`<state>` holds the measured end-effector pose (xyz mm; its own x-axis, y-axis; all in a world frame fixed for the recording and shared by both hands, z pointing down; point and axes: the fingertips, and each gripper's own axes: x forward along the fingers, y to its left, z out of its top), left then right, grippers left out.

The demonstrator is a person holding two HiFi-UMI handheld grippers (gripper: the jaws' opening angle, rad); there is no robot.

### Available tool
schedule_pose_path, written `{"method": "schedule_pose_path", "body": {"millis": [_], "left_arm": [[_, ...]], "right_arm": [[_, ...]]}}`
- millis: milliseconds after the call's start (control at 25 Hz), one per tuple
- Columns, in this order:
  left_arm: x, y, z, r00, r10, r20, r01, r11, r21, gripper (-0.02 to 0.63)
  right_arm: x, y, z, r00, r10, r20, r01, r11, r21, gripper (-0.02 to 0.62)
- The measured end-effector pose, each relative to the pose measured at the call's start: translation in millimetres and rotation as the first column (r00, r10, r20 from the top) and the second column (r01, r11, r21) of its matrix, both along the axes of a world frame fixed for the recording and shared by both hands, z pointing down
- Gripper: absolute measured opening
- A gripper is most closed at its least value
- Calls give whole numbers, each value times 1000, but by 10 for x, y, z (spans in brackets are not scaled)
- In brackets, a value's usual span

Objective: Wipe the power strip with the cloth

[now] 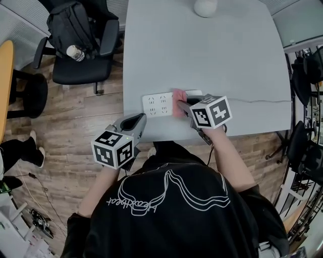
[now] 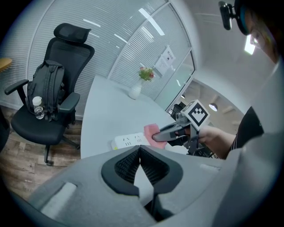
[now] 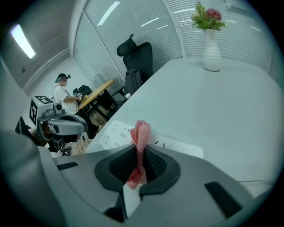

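Head view showed the white power strip [image 1: 160, 104] lying flat on the grey table [image 1: 202, 60], close to the edge nearest me, with its cable [image 1: 262, 101] running off from its right end. My right gripper [image 1: 181, 107] was clamped on the pink cloth [image 1: 178, 109], and the cloth sat over the strip just right of its visible sockets, crossing it from the far side to the near side. Seen along that gripper's own jaws, the cloth was a bunched vertical fold pinched between the two pads, its loose top standing out beyond the tips over the strip's white face. My left gripper [image 1: 139, 121] hung just on my side of the strip's left end, near the table's corner and apart from the strip. Its jaws were pressed together at the tips with nothing between them, and I could not tell whether it touched the table. Well beyond the strip, at the far edge of the table, stood a white vase [image 1: 205, 7] with flowers. Left of the strip, off the table on the wooden floor, a black office chair [image 1: 81, 55] carried a black backpack [image 1: 70, 22] and a bottle [image 1: 74, 52].
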<state>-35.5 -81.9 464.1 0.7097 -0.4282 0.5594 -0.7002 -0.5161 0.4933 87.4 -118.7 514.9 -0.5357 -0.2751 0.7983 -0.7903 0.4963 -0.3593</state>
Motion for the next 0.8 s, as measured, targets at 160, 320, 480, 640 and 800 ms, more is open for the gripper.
{"method": "schedule_pose_path", "body": {"millis": [160,320,480,640,800], "left_arm": [[86,-10,3,1000,22,3,-22,1000,1,12],[157,-8,19,999,40,4,-40,999,-1,12],[203,-3,28,998,57,5,-57,998,-2,12],[245,1,41,998,69,8,-69,998,-5,12],[272,-14,48,997,79,7,-79,997,-8,12]], "right_arm": [[165,-5,-6,999,35,0,-35,999,3,38],[320,6,9,998,68,1,-68,998,1,38],[459,15,12,996,93,-10,-93,996,4,38],[623,36,27,993,119,-15,-119,993,-1,38],[785,22,12,988,150,-35,-150,989,7,38]]}}
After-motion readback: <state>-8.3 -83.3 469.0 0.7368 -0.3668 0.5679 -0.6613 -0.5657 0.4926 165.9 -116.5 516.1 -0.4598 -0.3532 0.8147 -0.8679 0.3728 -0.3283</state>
